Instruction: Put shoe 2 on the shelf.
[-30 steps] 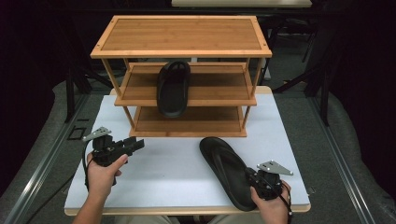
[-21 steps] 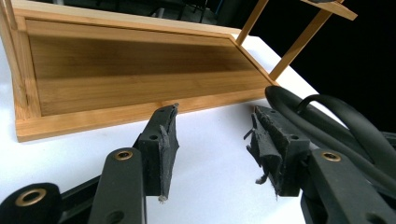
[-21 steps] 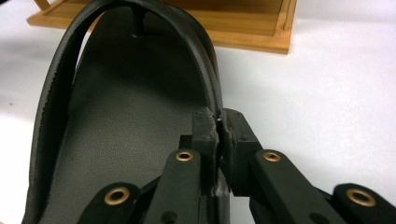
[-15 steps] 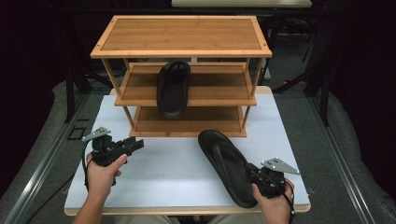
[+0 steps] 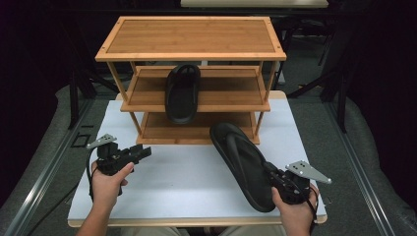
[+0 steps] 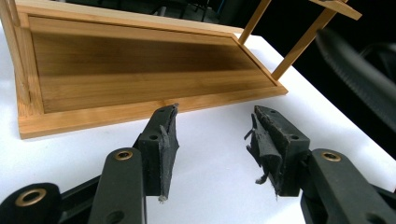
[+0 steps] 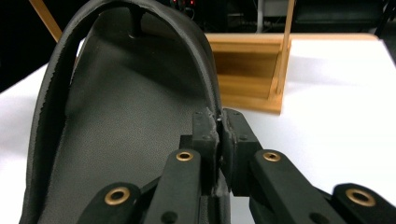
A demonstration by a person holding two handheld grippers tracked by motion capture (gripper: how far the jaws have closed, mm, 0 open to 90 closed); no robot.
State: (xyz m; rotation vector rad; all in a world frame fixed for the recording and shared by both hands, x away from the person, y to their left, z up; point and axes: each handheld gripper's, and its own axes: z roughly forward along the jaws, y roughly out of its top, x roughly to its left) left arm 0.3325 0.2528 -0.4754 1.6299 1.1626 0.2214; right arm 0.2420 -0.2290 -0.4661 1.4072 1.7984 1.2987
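Observation:
A black flip-flop (image 5: 182,93) lies on the middle shelf of a bamboo shoe rack (image 5: 192,37). My right gripper (image 5: 274,178) is shut on the heel-side rim of a second black flip-flop (image 5: 242,160), whose toe points at the rack's bottom shelf. In the right gripper view this flip-flop (image 7: 126,116) rises in front of the camera, and the right gripper (image 7: 219,135) pinches its right rim. My left gripper (image 5: 143,152) stands open over the white table to the left of the rack's front. Nothing sits between its fingers (image 6: 163,135) in the left gripper view.
The white table (image 5: 172,182) carries the rack at its back half. The rack's bottom shelf (image 6: 140,70) lies bare just beyond my left gripper. Bamboo posts (image 7: 282,51) stand at the rack's corners. Dark floor and metal stands surround the table.
My right gripper has carried the held flip-flop forward, its toe now nearer the rack's bottom shelf. The left gripper has stayed in place, open.

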